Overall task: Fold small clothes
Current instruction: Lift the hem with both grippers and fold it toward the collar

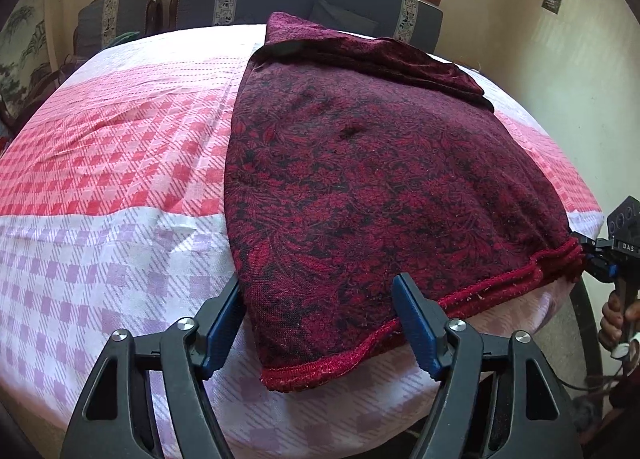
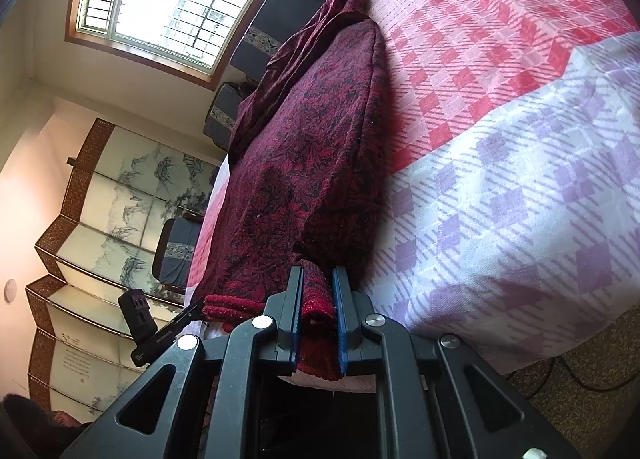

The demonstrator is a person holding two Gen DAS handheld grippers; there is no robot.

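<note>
Garment [image 1: 360, 163], dark red, lies folded on the checked bedcover [image 1: 120, 163]; my right gripper [image 2: 318, 319] pinches its hem corner, my left gripper [image 1: 320, 319] gapes wide astride the near corner, which I should clamp squarely before lifting both evenly.

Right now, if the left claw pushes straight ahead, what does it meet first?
The left claw, open, would meet the dark red garment's near hemmed corner, already between its fingers; depth is uncertain.
</note>
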